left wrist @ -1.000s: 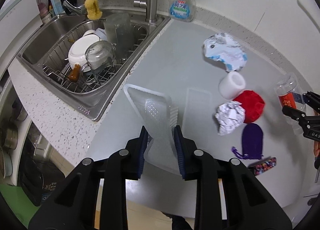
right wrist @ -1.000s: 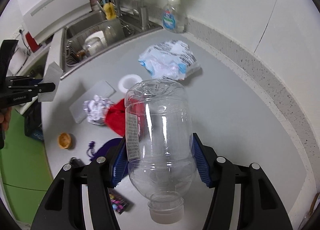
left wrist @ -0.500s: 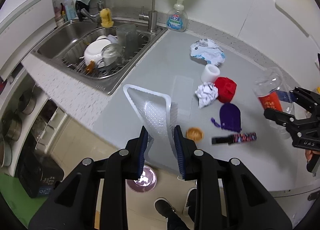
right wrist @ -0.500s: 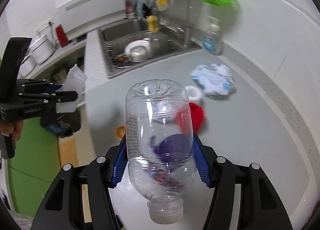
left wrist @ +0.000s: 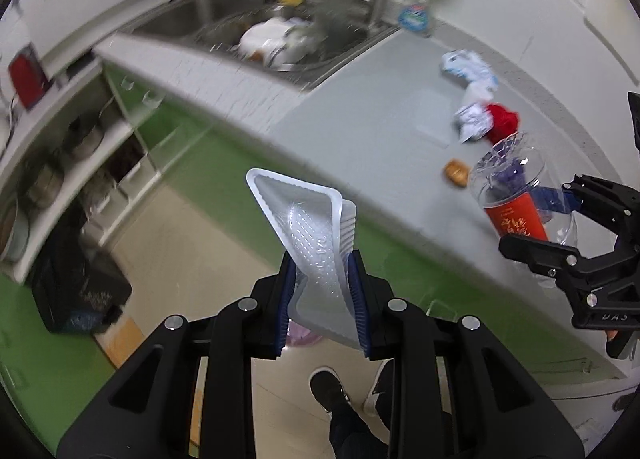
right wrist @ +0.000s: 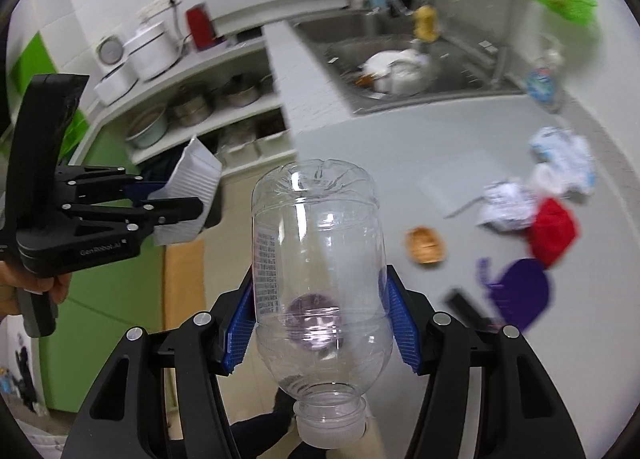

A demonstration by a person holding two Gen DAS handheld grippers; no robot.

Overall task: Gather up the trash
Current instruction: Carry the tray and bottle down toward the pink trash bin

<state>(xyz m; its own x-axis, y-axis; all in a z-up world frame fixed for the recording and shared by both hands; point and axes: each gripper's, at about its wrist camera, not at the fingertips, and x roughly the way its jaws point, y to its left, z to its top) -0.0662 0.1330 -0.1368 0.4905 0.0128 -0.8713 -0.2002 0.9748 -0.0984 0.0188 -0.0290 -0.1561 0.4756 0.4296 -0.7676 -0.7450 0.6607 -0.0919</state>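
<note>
Now both grippers hang out past the counter edge over the floor, where a second ago they were above the grey countertop (left wrist: 360,127); the sink (left wrist: 280,39), then at the left of the left wrist view, has slid to the upper middle, and the person's shoes (left wrist: 332,391) have come into the bottom of that frame. Grips have not changed. The left gripper (left wrist: 323,299) has its jaws narrow, pinching the clear plastic tray (left wrist: 308,227) at its near end; the tray's long axis runs from the pads up toward the upper left, rim end farthest from the camera. The right gripper (right wrist: 320,323) is clamped at a middling width on the clear plastic bottle (right wrist: 318,259), which stands lengthwise along the fingers in the lower centre of the right wrist view, its white-capped neck toward the camera and base pointing away. Left on the counter at the right are crumpled paper (right wrist: 508,207), a red cloth (right wrist: 554,231) and a purple pouch (right wrist: 522,293).
</note>
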